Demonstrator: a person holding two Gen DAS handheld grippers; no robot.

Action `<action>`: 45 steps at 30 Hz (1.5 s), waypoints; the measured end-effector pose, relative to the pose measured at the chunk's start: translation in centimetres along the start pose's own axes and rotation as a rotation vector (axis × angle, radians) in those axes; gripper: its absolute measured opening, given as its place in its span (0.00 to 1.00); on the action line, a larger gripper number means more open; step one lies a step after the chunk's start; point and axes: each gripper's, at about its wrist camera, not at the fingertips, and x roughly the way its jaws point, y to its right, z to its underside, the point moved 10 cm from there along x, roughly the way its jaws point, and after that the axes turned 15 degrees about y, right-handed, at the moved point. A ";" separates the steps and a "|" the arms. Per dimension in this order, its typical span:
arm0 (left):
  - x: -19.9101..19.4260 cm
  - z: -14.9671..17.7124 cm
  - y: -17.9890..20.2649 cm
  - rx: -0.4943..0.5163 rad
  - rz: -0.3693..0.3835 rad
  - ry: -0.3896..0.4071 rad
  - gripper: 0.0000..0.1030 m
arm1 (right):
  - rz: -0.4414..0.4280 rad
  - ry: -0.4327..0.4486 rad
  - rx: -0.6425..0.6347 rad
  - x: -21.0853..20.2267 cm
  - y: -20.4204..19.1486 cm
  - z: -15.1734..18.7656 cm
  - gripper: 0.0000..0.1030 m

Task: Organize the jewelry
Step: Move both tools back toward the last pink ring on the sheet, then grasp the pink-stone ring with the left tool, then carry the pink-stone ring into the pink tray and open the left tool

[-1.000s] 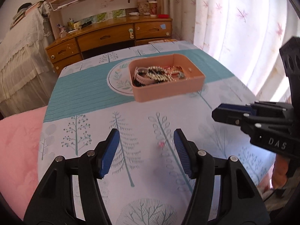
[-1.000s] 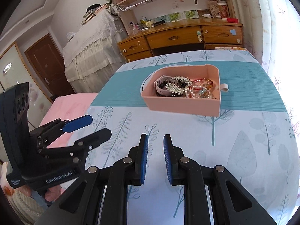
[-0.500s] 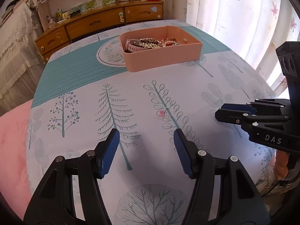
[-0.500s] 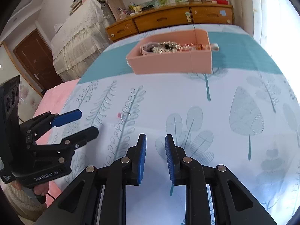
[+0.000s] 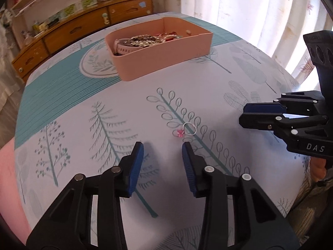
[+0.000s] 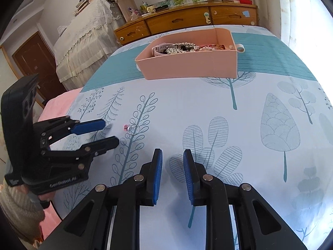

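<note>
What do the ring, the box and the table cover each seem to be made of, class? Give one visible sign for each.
Ring: thin shiny silvery band, probably metal, with a pink, glassy-looking stone.
Box: matte pink, smooth moulded walls, likely plastic.
Table cover: printed trees and leaves; cloth or vinyl, hard to tell.

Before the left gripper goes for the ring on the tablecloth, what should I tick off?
1. Ring lies loose on the tablecloth, unobstructed: ok.
2. Left gripper empty; its jaws have just been closing, nothing between them: ok.
3. Ring sits between the jaws: not ok, it lies just ahead.
4. Right gripper empty, well to the side: ok.
5. Pink tray has room for the ring: ok.
6. Pink stone attached to the ring: cannot tell.
</note>
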 end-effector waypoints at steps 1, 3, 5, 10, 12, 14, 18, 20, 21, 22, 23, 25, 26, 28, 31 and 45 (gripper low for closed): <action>0.2 -0.2 0.1 0.021 0.015 0.001 0.34 | -0.002 0.002 0.001 0.0 0.0 0.0 0.20; 0.6 -0.6 0.4 0.063 0.055 0.001 0.34 | -0.006 0.006 0.003 0.1 0.0 -0.1 0.20; 0.9 -0.7 0.7 0.107 0.088 -0.002 0.34 | -0.008 0.008 0.004 0.0 0.1 -0.1 0.20; 1.7 -1.2 0.9 0.189 0.160 0.008 0.33 | -0.012 0.012 -0.004 0.3 0.1 -0.4 0.20; 1.8 -1.3 1.2 0.223 0.186 0.018 0.30 | -0.015 0.012 -0.004 0.2 0.1 -0.3 0.20; 1.8 -1.4 1.7 0.261 0.221 0.028 0.21 | -0.018 0.011 -0.003 0.3 0.1 -0.4 0.20; 1.7 -1.2 3.0 0.344 0.245 0.043 0.08 | -0.021 0.009 -0.001 0.3 0.1 -0.5 0.20; 1.8 -1.3 3.2 0.357 0.235 0.048 0.08 | -0.023 0.010 0.001 0.3 0.1 -0.5 0.20; 1.9 -1.3 3.2 0.355 0.231 0.050 0.08 | -0.024 0.010 0.003 0.3 0.1 -0.5 0.20; 1.9 -1.3 3.2 0.343 0.226 0.050 0.08 | -0.026 0.011 0.005 0.3 0.1 -0.5 0.20; 2.0 -1.3 3.1 0.325 0.221 0.050 0.08 | -0.027 0.011 0.007 0.4 0.1 -0.5 0.20; 1.9 -1.3 3.0 0.292 0.201 0.049 0.08 | -0.028 0.011 0.008 0.4 0.2 -0.5 0.20; 1.8 -1.3 2.9 0.275 0.182 0.048 0.08 | -0.026 0.010 0.007 0.4 0.3 -0.5 0.20; 1.8 -1.3 2.6 0.235 0.126 0.038 0.08 | -0.023 0.010 0.008 0.4 0.4 -0.5 0.20; 1.8 -1.3 2.1 0.160 0.031 -0.002 0.08 | -0.023 0.008 0.017 0.3 0.6 -0.4 0.20; -1.2 -11.7 -0.2 -0.171 -0.142 -0.010 0.08 | -0.001 0.065 0.012 -3.6 1.1 -9.8 0.20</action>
